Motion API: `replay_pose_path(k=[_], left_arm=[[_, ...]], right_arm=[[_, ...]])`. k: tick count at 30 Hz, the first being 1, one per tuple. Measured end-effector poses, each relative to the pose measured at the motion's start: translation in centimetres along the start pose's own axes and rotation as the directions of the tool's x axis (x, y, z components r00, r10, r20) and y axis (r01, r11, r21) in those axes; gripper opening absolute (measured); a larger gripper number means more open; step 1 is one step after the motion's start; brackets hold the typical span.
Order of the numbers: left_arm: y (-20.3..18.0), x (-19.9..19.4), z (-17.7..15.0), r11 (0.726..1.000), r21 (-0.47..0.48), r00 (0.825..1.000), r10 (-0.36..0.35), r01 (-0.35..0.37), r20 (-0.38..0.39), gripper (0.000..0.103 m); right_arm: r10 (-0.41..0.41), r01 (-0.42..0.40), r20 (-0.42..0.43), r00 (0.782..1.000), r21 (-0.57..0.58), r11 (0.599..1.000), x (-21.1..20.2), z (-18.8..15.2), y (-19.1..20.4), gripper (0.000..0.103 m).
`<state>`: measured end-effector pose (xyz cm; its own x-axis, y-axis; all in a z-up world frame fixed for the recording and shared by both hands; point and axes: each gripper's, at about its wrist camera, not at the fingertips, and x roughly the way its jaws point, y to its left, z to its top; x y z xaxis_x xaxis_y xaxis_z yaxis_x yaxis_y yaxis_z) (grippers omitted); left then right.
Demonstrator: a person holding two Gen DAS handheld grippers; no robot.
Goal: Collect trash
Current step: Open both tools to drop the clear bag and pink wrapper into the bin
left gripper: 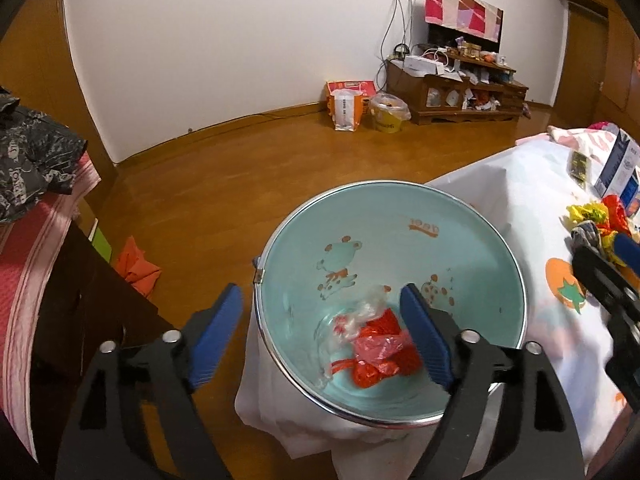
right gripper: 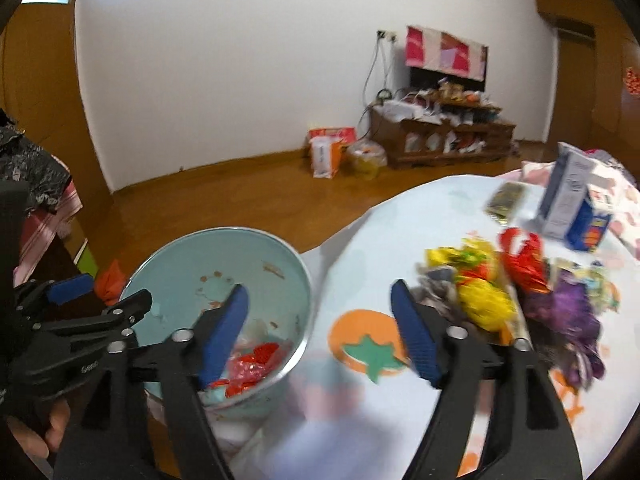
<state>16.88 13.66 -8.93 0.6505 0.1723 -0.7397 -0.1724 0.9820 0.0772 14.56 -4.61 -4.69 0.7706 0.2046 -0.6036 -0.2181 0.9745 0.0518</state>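
The left gripper (left gripper: 322,334) hangs over the round pale-green metal bin with cartoon prints (left gripper: 472,248), its blue-padded jaws wide apart with nothing clamped; red and clear crumpled plastic wrappers (left gripper: 376,350) lie on the bin floor at 6 o'clock of its mouth. The right gripper (right gripper: 320,328), jaws likewise spread and empty, sits above the white fruit-print tablecloth (right gripper: 400,224). A heap of yellow, red and purple wrappers (right gripper: 516,296) lies at 3 o'clock of it, just beside its right pad.

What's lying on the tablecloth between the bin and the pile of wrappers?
Nothing loose: in the right wrist view only the tablecloth's printed orange tomato separates bin and wrappers.
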Motion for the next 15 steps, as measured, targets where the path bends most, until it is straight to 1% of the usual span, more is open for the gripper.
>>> replay_pose_path(k=[3,6,12,15], left_arm=[[-0.7,-0.9,-0.3,1.0,0.014,1.0,-0.01,0.01,0.004,0.084],[-1.8,-2.1,-0.7,0.999,0.038,1.0,-0.018,0.017,0.024,0.089],[-3.8,-3.8,-1.6,0.996,0.079,0.998,-0.049,0.046,0.033,0.091],[-5.2,-4.6,-2.0,0.993,0.098,0.997,-0.07,0.066,0.038,0.093]], right_arm=[[-0.012,0.012,-0.014,1.0,0.016,1.0,-0.7,-0.5,-0.9,0.082],[-0.02,0.021,-0.02,1.0,0.047,0.999,-1.5,-1.1,-1.7,0.083],[-0.066,0.066,-0.001,0.998,0.087,0.994,-4.0,-1.9,-3.5,0.083],[-0.099,0.096,0.015,0.995,0.129,0.987,-5.6,-2.3,-5.3,0.083]])
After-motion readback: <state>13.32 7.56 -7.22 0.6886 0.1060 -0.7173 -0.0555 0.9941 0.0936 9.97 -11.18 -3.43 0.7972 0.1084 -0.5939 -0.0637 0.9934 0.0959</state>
